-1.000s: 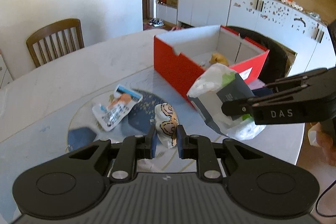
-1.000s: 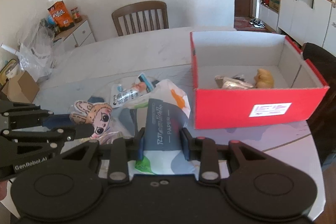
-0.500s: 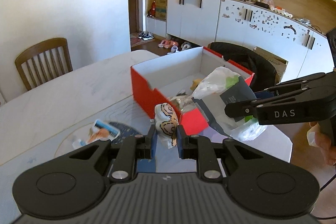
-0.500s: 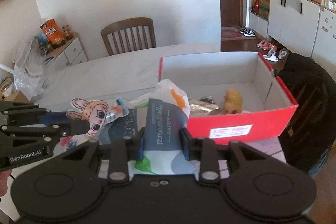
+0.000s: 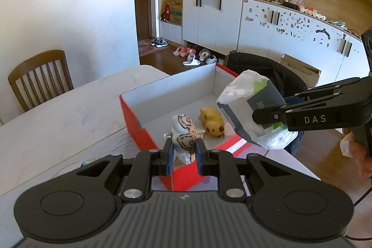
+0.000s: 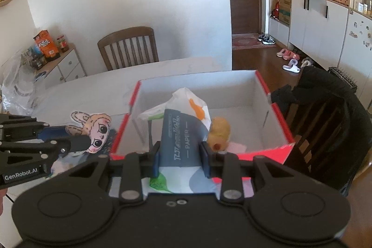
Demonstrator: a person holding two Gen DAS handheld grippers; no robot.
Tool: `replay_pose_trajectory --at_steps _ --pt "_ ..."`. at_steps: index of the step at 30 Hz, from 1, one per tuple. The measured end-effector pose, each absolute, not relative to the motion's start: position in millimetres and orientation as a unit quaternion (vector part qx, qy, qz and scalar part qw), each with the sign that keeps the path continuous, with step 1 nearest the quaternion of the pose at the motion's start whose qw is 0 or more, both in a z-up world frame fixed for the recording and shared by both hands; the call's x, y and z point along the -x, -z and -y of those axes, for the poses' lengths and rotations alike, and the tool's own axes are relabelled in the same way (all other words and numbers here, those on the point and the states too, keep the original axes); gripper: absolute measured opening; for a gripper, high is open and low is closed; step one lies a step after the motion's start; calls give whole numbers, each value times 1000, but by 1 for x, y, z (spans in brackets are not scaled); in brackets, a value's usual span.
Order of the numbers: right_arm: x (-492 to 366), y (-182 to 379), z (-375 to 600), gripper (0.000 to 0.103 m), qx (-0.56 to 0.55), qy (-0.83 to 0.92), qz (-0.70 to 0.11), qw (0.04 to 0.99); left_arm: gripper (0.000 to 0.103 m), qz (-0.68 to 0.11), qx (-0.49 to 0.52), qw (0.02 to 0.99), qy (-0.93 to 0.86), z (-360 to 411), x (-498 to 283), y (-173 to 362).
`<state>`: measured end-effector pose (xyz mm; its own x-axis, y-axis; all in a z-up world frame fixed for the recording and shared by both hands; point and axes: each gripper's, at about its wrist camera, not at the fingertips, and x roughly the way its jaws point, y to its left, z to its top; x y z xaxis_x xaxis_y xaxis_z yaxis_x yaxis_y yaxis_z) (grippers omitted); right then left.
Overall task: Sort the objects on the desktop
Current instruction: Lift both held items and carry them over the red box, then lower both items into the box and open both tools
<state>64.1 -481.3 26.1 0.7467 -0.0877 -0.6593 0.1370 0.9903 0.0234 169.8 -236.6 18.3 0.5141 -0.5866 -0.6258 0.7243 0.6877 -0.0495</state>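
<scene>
My left gripper (image 5: 184, 150) is shut on a flat cartoon-girl plush (image 5: 184, 138), held upright over the near corner of the red box (image 5: 137, 124). The same plush (image 6: 95, 129) shows its face in the right wrist view, just left of the box (image 6: 286, 127). My right gripper (image 6: 180, 155) is shut on a tissue pack (image 6: 181, 141) with a grey "PAPER" label, hanging above the box's inside. From the left wrist view that pack (image 5: 251, 108) hangs over the box's right side. A yellow toy (image 5: 210, 121) lies on the box floor.
The pale table (image 5: 69, 113) holds the box near its far end. A wooden chair (image 6: 129, 47) stands behind the table. Another chair draped with a black coat (image 6: 330, 106) stands right of the box. White cabinets (image 5: 209, 20) line the far wall.
Both grippers have carried their loads up and toward the red box. The plush and the tissue pack now hang over the box instead of over the table's middle.
</scene>
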Motion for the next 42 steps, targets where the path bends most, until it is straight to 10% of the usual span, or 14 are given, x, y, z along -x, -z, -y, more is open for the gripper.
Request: replay_pose_trajectory --at_steps 42 --pt "-167 31 568 33 -14 103 -449 887 18 -425 -213 812 339 376 -312 44"
